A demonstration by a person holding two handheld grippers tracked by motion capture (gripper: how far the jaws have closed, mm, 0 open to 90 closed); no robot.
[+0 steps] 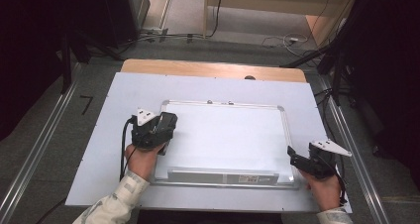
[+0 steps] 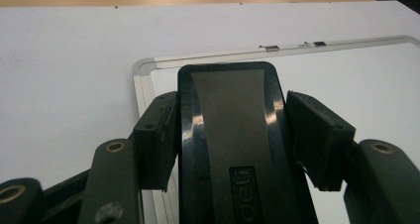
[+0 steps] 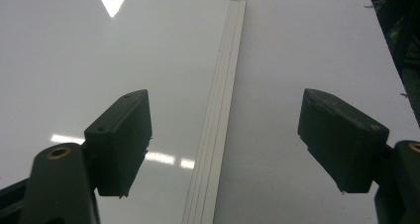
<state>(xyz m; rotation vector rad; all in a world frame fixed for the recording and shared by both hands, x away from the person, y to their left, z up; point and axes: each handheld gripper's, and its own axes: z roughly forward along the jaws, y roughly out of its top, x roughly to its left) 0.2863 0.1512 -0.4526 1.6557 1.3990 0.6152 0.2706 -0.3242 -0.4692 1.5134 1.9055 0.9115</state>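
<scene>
Left gripper point(image 2: 233, 135): closest to the lens in its own view, jaws rising from the bottom edge and closed against the two long sides of a black eraser point(image 2: 233, 149); the left pad presses the eraser's left side, the right pad sits at its right side.
Eraser: black glossy shell with a grey strip down the middle and raised letters near the lower end; it lies lengthwise between the jaws, its rounded far end pointing toward the whiteboard's point(image 2: 356, 95) far left corner.
Eraser place: over the left part of the whiteboard, just inside the frame's left edge; whether it touches the surface I cannot tell.
Left gripper, high view point(image 1: 161, 127): held by the left hand point(image 1: 141, 159), over the board's left side, grey plate on top, cable trailing down beside the wrist.
Right gripper point(image 3: 225, 144): jaws wide apart, nothing between them; in its own view the left pad hangs over the white surface and the right pad over the sheet point(image 3: 307, 60), with the board's right frame edge running between.
Right gripper, high view point(image 1: 297, 159): in the right hand point(image 1: 324, 187), at the board's lower right corner.
Whiteboard point(image 1: 228, 135): flat on a white sheet point(image 1: 99, 149), silver frame, a labelled strip along its near edge.
Sheet: covers a wooden table point(image 1: 208, 69), whose bare far edge shows beyond it.
</scene>
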